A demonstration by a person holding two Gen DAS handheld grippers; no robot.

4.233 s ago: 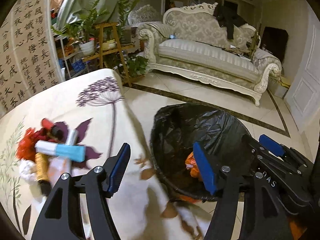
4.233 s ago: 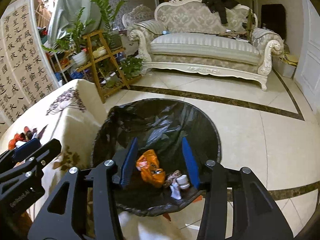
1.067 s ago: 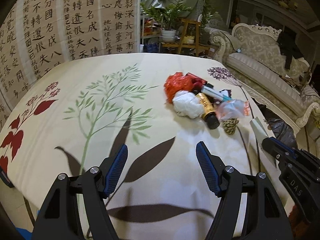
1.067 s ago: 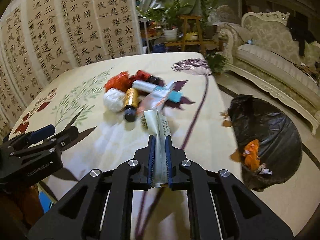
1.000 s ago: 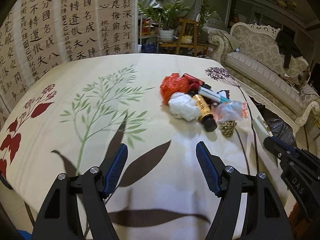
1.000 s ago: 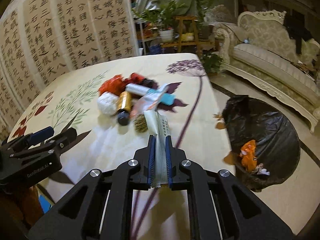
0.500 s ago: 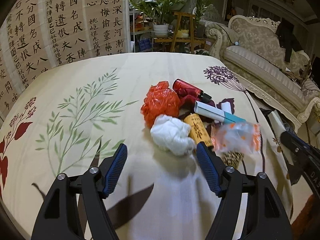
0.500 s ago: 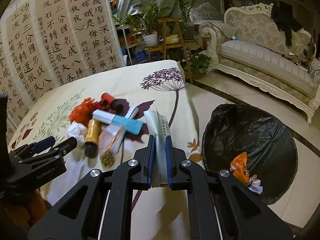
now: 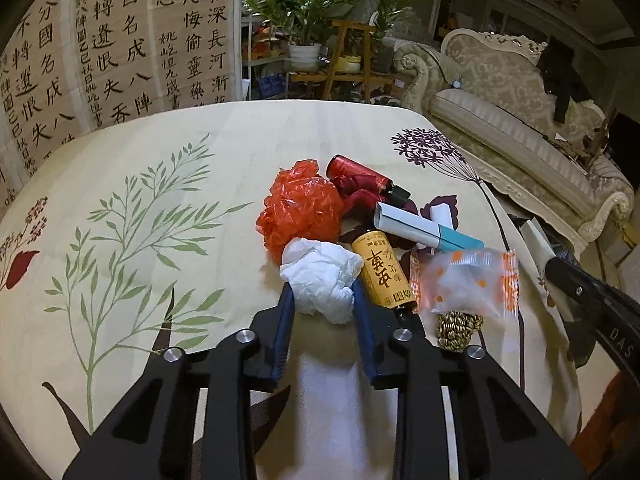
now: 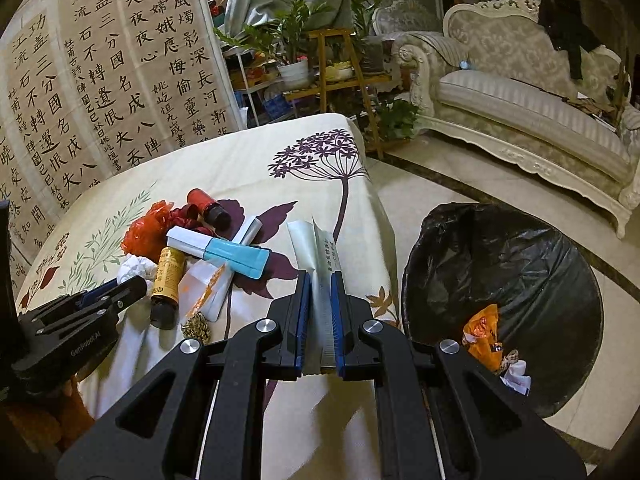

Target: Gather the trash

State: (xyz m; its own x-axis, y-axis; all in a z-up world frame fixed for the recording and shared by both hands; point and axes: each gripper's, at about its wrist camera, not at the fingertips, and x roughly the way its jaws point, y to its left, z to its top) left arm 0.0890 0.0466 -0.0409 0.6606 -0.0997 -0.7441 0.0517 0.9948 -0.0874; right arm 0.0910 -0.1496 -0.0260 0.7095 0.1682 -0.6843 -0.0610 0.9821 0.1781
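A heap of trash lies on the floral tablecloth (image 9: 160, 240). My left gripper (image 9: 323, 300) is closing, and its blue pads press both sides of a crumpled white tissue (image 9: 320, 272) at the heap's near edge. Behind the tissue are an orange-red plastic bag (image 9: 300, 208), a red bottle (image 9: 360, 172), a yellow-labelled brown bottle (image 9: 384, 272), a white and blue box (image 9: 424, 230) and a clear orange-printed wrapper (image 9: 464, 284). My right gripper (image 10: 320, 280) is shut on a pale flat packet (image 10: 316, 244), held over the table's edge beside the black-lined bin (image 10: 520, 248).
The bin stands on the tiled floor right of the table and holds an orange wrapper (image 10: 482, 338) and scraps. A gold mesh ball (image 9: 458, 326) lies by the brown bottle. A calligraphy screen (image 9: 120, 40), a plant stand (image 10: 340, 76) and a sofa (image 10: 520, 100) stand beyond.
The left gripper came forward to the heap and its jaws closed from wide apart onto the white tissue. The right gripper swung toward the bin, still gripping the packet.
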